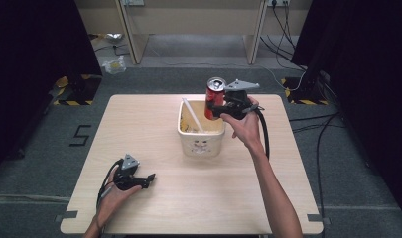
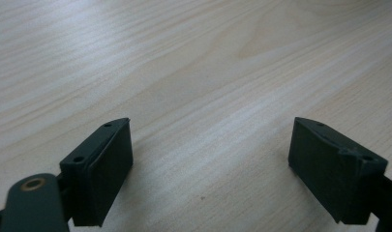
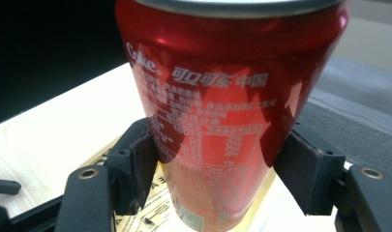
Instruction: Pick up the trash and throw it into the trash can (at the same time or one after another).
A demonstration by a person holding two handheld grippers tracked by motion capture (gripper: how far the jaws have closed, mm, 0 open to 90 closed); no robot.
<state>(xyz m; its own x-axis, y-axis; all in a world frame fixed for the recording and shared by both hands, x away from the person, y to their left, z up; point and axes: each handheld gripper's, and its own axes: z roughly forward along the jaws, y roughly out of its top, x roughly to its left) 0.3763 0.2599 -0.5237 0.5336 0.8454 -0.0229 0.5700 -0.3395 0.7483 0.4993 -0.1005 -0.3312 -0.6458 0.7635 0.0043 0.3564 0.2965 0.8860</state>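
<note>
the left gripper point(image 1: 150, 177) rests on the table point(image 2: 193, 72), jaws wide apart, nothing between its fingers. farther off, the right gripper point(image 3: 218, 179) clamps a red can point(image 3: 222, 111) low on its body, just above the bin point(image 1: 201, 144). gripped that low, the can could tip or slip and catch the bin's rim.

In the right gripper view the red can point(image 3: 222, 121) is cut off at twelve o'clock by the picture's top edge and its base at six o'clock is out of frame; the small print on it is too fine to read. From the high view the white bin point(image 1: 201, 141) has contents too small to identify.
</note>
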